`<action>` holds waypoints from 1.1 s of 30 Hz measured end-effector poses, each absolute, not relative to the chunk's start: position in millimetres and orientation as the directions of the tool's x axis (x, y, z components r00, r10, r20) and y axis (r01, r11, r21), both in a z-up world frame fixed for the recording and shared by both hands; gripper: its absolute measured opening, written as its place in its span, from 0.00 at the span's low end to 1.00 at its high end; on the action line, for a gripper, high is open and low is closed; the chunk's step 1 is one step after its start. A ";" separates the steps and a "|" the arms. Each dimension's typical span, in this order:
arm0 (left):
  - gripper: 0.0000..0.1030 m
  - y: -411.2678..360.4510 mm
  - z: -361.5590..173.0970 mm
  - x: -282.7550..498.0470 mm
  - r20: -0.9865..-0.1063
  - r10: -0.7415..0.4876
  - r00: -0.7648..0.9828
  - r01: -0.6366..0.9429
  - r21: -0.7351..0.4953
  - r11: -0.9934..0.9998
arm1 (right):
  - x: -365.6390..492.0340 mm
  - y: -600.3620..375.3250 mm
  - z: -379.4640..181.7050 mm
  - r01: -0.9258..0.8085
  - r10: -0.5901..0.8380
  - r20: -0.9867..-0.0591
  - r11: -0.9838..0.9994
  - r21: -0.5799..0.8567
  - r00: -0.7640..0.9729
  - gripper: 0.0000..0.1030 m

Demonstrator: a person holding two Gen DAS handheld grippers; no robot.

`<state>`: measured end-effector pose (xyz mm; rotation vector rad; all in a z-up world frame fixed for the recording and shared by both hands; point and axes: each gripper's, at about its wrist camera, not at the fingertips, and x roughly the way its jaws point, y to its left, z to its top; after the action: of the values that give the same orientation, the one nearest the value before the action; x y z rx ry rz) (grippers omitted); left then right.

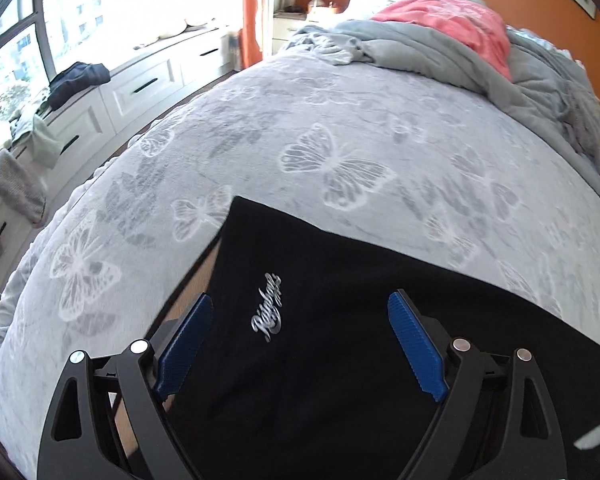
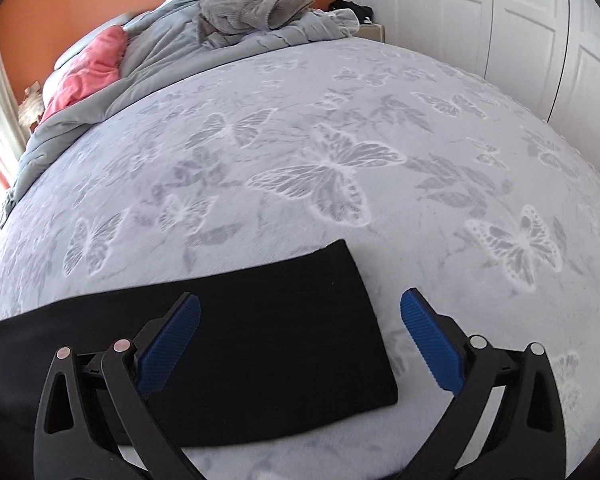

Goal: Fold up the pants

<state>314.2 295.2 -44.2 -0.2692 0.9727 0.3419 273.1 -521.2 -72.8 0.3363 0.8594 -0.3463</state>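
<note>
On the bed (image 1: 340,128) the black pants (image 1: 340,320) lie flat in a long strip. Left gripper (image 1: 300,340) and right gripper (image 2: 300,336) hover with jaws released, empty. We judge another fold pending: next, grasp one end.

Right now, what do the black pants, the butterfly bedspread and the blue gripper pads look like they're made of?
Black pants: a matte knit or woven fabric, lying flat, with a shiny silver script logo, likely printed.
Butterfly bedspread: probably plush fleece; soft nap, butterflies embossed paler than the grey.
Blue pads: ribbed, slightly glossy, likely rubber or plastic.
</note>
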 end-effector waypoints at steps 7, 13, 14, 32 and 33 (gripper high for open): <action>0.84 329.0 -93.1 367.3 -0.882 0.173 0.439 -0.448 -0.047 0.893 | 311.2 -522.9 -108.2 0.420 -0.093 -0.822 0.888 0.187 0.562 0.96; 0.43 319.0 -89.0 376.3 -0.846 0.146 0.512 -0.365 -0.061 0.929 | 313.3 -501.3 -103.1 0.349 -0.113 -0.803 0.929 0.123 0.585 0.21; 0.27 318.4 -85.7 375.0 -0.846 0.119 0.519 -0.354 -0.087 0.931 | 310.9 -496.8 -97.6 0.337 -0.107 -0.799 0.933 0.124 0.591 0.16; 0.06 332.9 47.1 158.8 -0.697 0.018 0.717 -0.277 -0.261 0.925 | 123.5 -477.4 27.9 0.128 -0.075 -0.579 0.990 0.051 0.812 0.16; 0.07 334.0 42.1 141.1 -0.709 0.012 0.705 -0.279 -0.262 0.924 | 113.0 -480.9 17.1 0.129 -0.070 -0.597 0.990 0.057 0.799 0.19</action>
<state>141.1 334.0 42.1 -0.3679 0.7753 0.1661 113.0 -480.9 17.1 0.0970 0.6364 -0.1071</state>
